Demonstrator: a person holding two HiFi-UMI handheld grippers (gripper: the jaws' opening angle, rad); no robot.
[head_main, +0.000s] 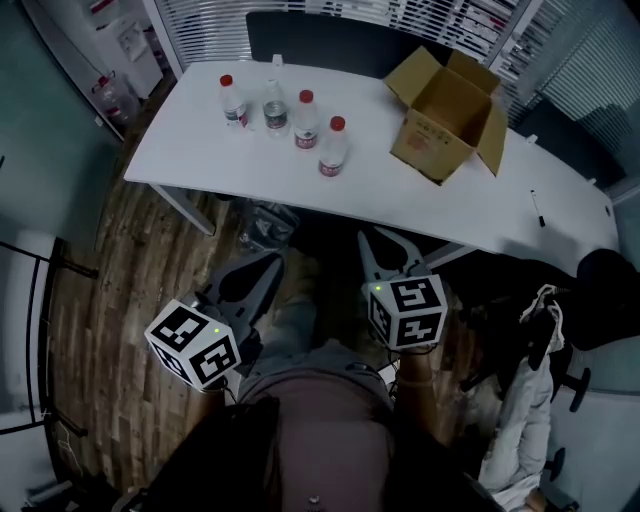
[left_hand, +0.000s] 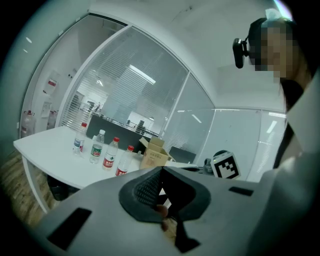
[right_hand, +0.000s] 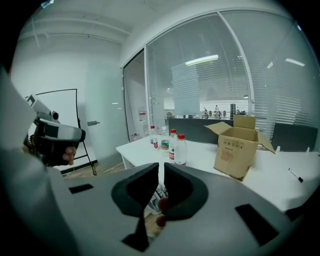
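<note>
Both grippers hang low in front of the person's body, short of the white table's (head_main: 200, 150) near edge. My left gripper (head_main: 262, 266) is shut, its dark pads meeting at the tip (left_hand: 161, 170) with nothing between them. My right gripper (head_main: 384, 243) is also shut and empty, with only a thin slit between its tips (right_hand: 161, 168). Several water bottles (head_main: 306, 120) stand in a row on the table's left half. An open cardboard box (head_main: 447, 112) sits to their right. The bottles (right_hand: 176, 147) and the box (right_hand: 237, 146) lie ahead of the right gripper.
A black marker pen (head_main: 538, 207) lies near the table's right end. A bin with a plastic liner (head_main: 268, 225) stands under the table. An office chair with clothes (head_main: 545, 340) is at the right. Glass partition walls (left_hand: 150, 95) enclose the room.
</note>
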